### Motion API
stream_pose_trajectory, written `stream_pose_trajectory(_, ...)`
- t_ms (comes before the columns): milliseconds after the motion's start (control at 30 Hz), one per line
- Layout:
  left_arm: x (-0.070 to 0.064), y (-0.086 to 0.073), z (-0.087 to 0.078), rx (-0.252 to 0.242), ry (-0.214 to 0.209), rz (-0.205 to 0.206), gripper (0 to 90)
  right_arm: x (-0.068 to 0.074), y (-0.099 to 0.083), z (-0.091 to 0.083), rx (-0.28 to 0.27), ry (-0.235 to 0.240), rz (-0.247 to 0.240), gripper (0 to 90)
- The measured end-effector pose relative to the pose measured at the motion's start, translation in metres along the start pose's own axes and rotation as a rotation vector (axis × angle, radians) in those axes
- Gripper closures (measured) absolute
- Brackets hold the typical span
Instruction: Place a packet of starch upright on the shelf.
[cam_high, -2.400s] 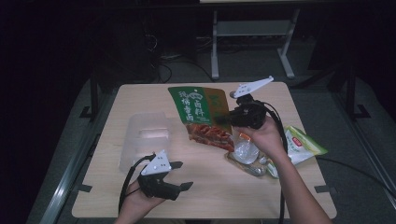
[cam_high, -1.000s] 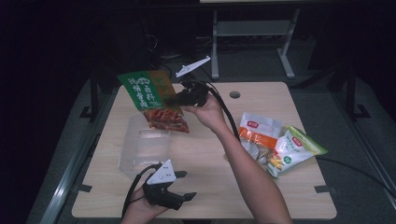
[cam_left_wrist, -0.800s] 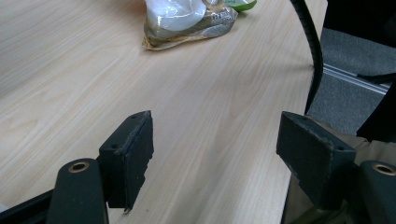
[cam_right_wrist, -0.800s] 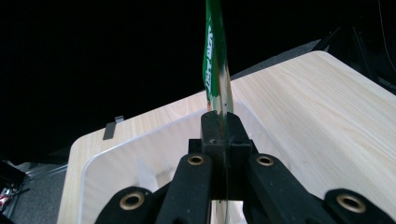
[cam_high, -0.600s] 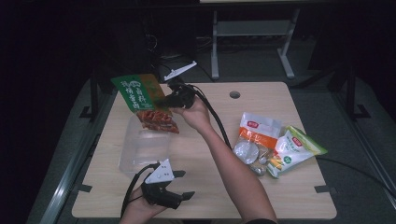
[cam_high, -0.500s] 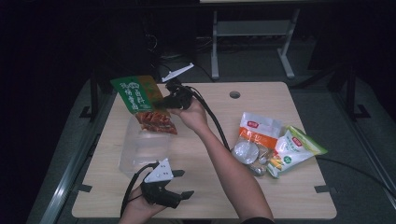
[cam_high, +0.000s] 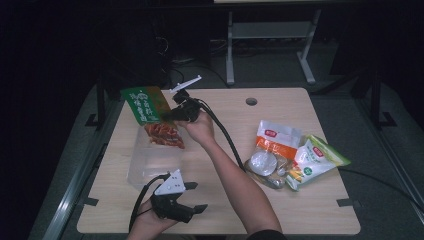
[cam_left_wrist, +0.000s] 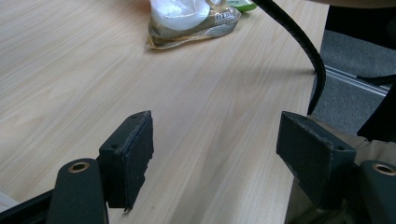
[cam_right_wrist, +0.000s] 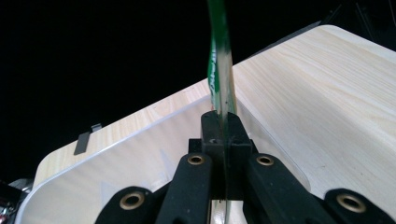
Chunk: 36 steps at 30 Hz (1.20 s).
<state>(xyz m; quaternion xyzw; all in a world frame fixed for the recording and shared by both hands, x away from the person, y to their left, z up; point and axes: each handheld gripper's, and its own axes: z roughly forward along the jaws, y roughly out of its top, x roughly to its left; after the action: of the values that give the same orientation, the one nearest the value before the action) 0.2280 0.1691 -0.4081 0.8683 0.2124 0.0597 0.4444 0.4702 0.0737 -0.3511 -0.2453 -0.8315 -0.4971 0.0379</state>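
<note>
Black jaws of the left gripper (cam_high: 192, 209) stand spread at the table's (cam_high: 300, 210) near edge. Farther, above the clear container (cam_high: 150, 165) (left edge), the right gripper (cam_high: 167, 116) pinches a green snack bag (cam_high: 150, 112).

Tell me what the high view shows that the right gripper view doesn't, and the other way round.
High view alone: the left gripper resting open near the table's front edge, and three snack packs lying at the right. Right gripper view alone: up close, the jaws pressed flat on the green snack bag's thin edge. Both: the right gripper clamping that bag above the clear plastic container on the wooden table.
</note>
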Motion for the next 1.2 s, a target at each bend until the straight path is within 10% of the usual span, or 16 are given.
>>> stream_pose_trajectory(967, 0.002, 0.000, 0.000, 0.000, 0.000, -0.009, 27.0, -0.018, -0.026, 0.000, 0.027, -0.045, 0.005, 89.2)
stream_pose_trajectory(1200, 0.002, 0.000, 0.000, 0.000, 0.000, -0.009, 27.0, -0.017, -0.023, -0.009, 0.034, -0.036, 0.006, 75.4)
